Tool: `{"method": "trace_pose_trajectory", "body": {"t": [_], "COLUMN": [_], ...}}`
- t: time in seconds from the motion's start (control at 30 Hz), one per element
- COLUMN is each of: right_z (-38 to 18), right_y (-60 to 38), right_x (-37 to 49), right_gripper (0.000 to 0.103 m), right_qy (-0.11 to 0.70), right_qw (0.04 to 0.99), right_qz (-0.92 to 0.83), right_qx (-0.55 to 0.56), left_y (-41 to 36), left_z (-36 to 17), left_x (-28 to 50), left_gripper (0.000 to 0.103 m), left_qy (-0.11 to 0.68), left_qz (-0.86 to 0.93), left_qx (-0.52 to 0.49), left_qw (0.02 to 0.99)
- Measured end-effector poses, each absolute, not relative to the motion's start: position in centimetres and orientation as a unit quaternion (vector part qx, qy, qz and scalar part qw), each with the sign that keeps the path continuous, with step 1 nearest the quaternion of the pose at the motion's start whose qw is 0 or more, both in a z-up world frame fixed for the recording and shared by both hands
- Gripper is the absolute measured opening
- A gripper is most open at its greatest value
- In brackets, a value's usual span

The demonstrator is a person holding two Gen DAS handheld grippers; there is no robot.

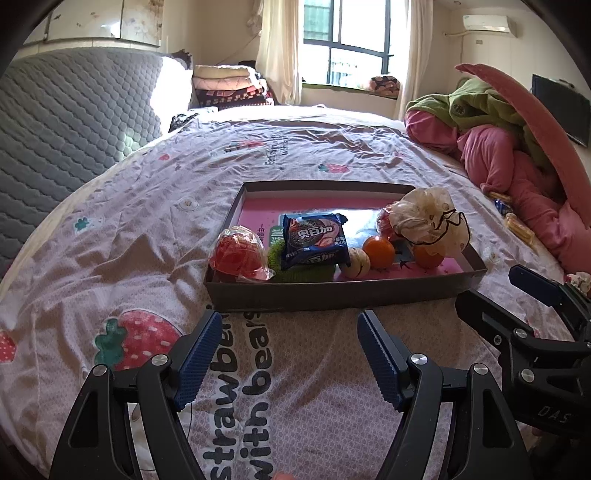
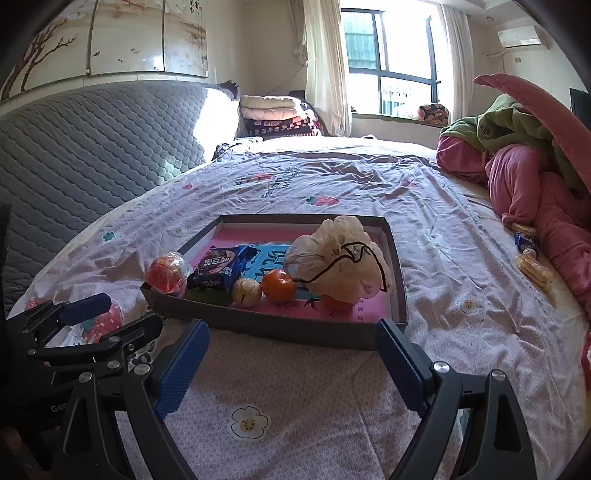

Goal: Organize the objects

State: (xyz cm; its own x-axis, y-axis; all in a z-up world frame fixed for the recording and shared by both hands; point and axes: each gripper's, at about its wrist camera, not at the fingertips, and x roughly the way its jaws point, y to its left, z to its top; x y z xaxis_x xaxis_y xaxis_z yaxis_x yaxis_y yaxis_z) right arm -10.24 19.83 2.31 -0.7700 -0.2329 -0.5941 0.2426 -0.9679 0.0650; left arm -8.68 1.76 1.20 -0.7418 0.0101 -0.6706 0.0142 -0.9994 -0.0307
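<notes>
Strawberry-print bedsheet (image 1: 110,258) carries a cardboard tray (image 1: 343,291) below the window (image 1: 347,40).

Sunlit bedroom: bed w/ strawberry-print sheet (image 1: 155,206), grey quilted headboard (image 1: 66,122), curtained window (image 2: 391,55), wall AC unit (image 1: 489,25), wardrobe (image 2: 147,37).

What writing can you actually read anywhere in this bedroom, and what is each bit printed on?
"strawberry with bears": printed on the bedsheet, partly hidden by the left gripper.
"奥百加": on the blue cookie packet in the box.
"DAS": on the right gripper, cut off.
"Gen": on the left gripper's body in the right wrist view, cut off.
Print on the box's pink liner: too blurred to read.
</notes>
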Motion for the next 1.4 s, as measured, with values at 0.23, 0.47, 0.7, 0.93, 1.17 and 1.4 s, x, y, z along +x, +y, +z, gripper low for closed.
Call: {"method": "trace_pose_trajectory", "body": {"t": [0.23,0.47,0.7,0.93,1.17,1.4], "right_z": [1.1,0.4,-0.6,-1.5,-2.2,-2.7], "right_y": [19.8,19.2,18.9,18.7,18.9,19.4], "right_x": [-10.0,-9.3,-8.9,-8.7,-8.8,-8.7], "right_gripper": [0.091,0.091,0.091,0.091,0.091,0.091], "right_qy": [0.009,0.016,0.018,0.021,0.021,0.012], "right_qw": [0.122,0.128,0.127,0.126,0.122,0.118], "right_qz": [-0.941,-0.941,-0.940,-0.939,-0.935,-0.935], "right_qx": [0.316,0.312,0.316,0.320,0.332,0.335], "left_y": [1.4,1.4,1.5,1.6,1.3,1.6], "left_z": [-0.2,-1.2,-2.4,-2.9,-3.3,-3.7], "left_x": [-8.8,-8.6,-8.3,-8.2,-8.2,-7.8], "left_gripper": [0.077,0.077,0.077,0.077,0.077,0.077], "left_qy": [0.022,0.023,0.023,0.015,0.014,0.005], "left_qz": [-0.926,-0.924,-0.926,-0.927,-0.924,-0.926], "left_qx": [0.378,0.381,0.377,0.375,0.381,0.378], "left_qw": [0.005,0.003,0.007,0.015,0.012,0.006]}}
